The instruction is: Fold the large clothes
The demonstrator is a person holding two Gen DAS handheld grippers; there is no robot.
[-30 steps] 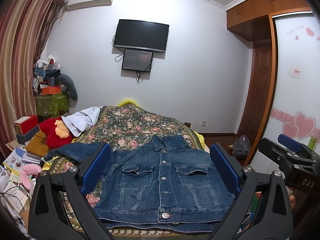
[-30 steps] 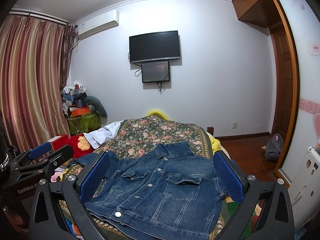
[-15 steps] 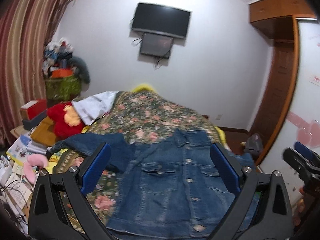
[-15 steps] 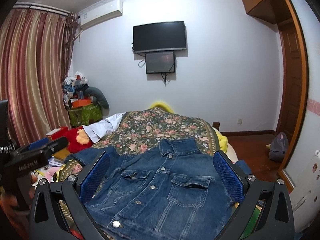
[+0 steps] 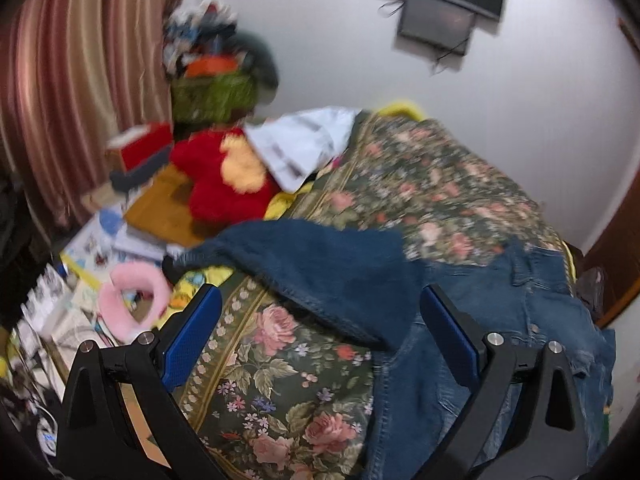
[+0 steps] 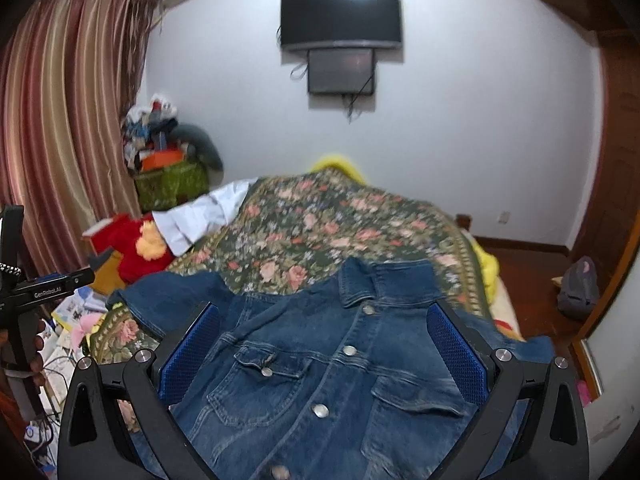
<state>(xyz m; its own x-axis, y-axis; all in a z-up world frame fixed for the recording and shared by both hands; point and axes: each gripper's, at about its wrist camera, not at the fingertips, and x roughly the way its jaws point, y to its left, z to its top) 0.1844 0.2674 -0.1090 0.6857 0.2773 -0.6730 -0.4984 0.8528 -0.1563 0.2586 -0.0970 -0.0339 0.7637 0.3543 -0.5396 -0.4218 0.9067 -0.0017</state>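
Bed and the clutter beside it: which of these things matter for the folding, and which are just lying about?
For the job:
denim jacket, buttoned, front up
its outstretched sleeve
floral bedspread under it
left hand-held gripper and right hand-held gripper, both open

Lying about:
red plush toy
white garment
pink furry ring
wall TV

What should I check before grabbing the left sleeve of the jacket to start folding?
1. Left gripper open, nothing held: ok.
2. Right gripper open, nothing held: ok.
3. Jacket front up, buttoned, on the bed: ok.
4. Left sleeve spread out to the side, in front of the left gripper: ok.
5. Sleeve cuff on the bed: not ok, it hangs past the edge.
6. Right sleeve laid flat: cannot tell, mostly hidden.
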